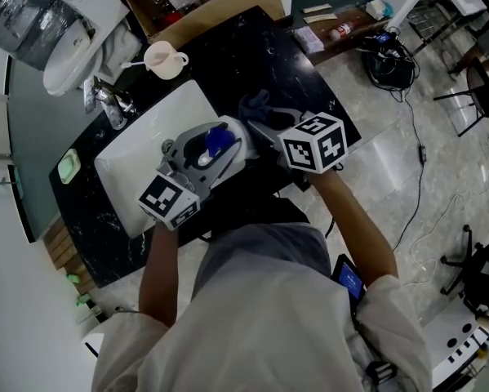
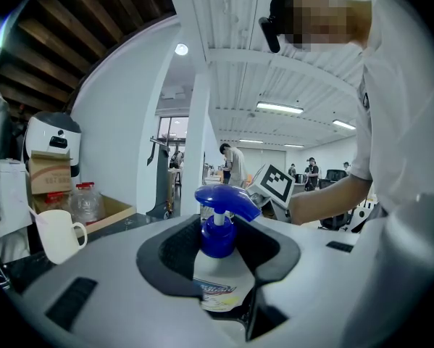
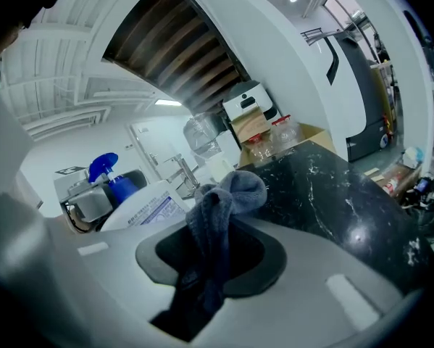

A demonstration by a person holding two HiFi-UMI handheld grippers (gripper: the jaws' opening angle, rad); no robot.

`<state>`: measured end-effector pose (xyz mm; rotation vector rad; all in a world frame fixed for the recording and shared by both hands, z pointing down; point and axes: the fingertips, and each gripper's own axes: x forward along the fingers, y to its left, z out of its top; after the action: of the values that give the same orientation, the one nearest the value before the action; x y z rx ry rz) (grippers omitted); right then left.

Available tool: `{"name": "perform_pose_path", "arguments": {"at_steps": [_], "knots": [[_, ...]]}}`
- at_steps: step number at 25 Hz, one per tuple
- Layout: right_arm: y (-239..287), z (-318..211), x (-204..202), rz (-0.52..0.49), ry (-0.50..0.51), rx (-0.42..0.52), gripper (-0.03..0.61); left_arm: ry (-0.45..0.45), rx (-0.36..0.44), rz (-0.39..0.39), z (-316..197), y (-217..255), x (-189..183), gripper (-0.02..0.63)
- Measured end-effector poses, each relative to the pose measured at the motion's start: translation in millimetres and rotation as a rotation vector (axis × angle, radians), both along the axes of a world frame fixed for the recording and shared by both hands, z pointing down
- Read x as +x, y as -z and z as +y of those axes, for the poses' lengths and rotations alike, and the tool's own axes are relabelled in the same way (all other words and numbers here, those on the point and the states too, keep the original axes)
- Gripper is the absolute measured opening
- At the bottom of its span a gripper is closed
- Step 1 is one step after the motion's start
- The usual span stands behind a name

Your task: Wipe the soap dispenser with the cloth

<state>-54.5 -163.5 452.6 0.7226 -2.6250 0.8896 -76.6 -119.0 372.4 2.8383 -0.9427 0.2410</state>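
White soap dispenser (image 3: 130,212), blue pump (image 2: 227,196), grey-blue cloth (image 3: 224,201), black white-veined counter (image 3: 325,187).

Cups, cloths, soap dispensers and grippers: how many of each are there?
grippers: 2, the left gripper and the right gripper
soap dispenser: 1
cloth: 1
cup: 1
Total: 5
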Motion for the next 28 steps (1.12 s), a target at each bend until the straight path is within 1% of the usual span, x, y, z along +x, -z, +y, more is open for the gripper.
{"name": "perform_pose_path", "arguments": {"at_steps": [14,28], "knots": [[-27,-3,7,0.032,-0.042,-0.034,0.08,0.0,0.002,0.007,-2,0,2,0.144],[-32,-1,9,0.09,-0.013,-0.013,0.08,-0.005,0.001,0.011,-4,0,5,0.144]]}}
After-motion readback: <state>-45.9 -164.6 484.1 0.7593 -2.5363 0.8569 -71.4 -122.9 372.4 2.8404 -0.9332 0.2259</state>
